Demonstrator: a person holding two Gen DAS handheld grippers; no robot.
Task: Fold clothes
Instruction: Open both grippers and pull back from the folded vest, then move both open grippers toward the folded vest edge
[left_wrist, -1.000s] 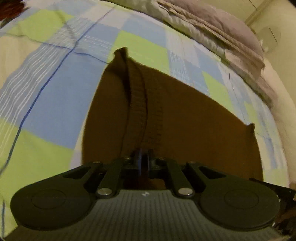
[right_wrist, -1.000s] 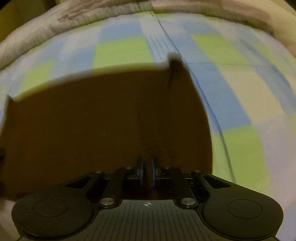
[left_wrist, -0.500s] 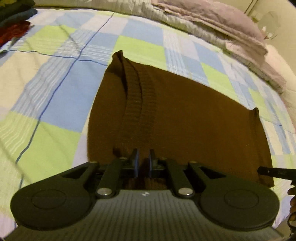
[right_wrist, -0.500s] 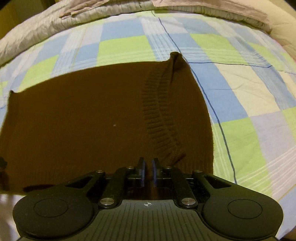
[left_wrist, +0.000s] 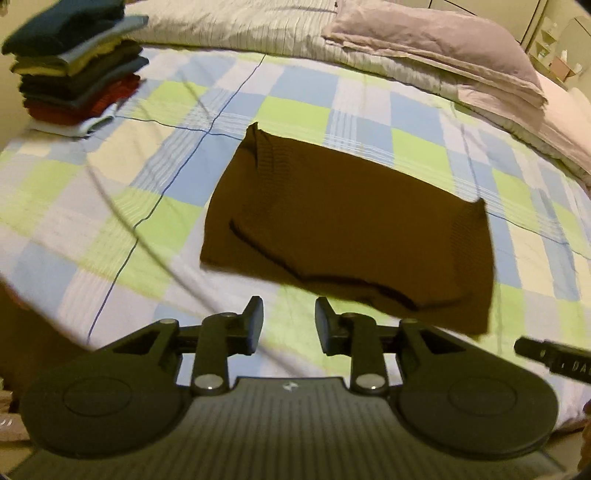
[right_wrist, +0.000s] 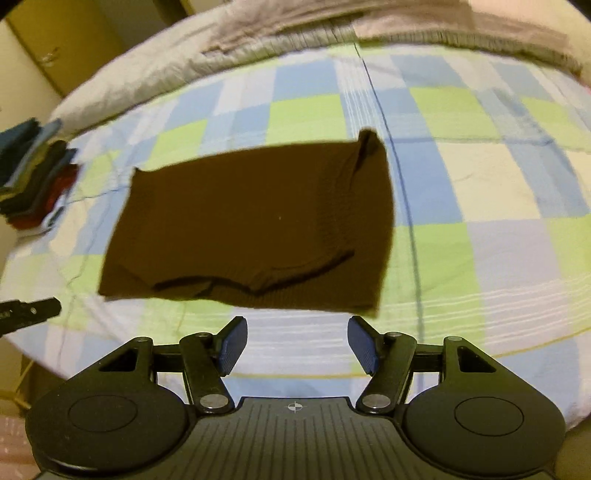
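While both sets of fingers stand apart and empty, left gripper (left_wrist: 288, 325) and right gripper (right_wrist: 293, 345) hover off the bed's (left_wrist: 110, 206) near edge. I judge the brown sweater (left_wrist: 351, 221), folded mid-bed, needs either another fold or stacking.

Black ribbed hand-held gripper (right_wrist: 294, 341), blue pads (right_wrist: 232, 343), silver screws.
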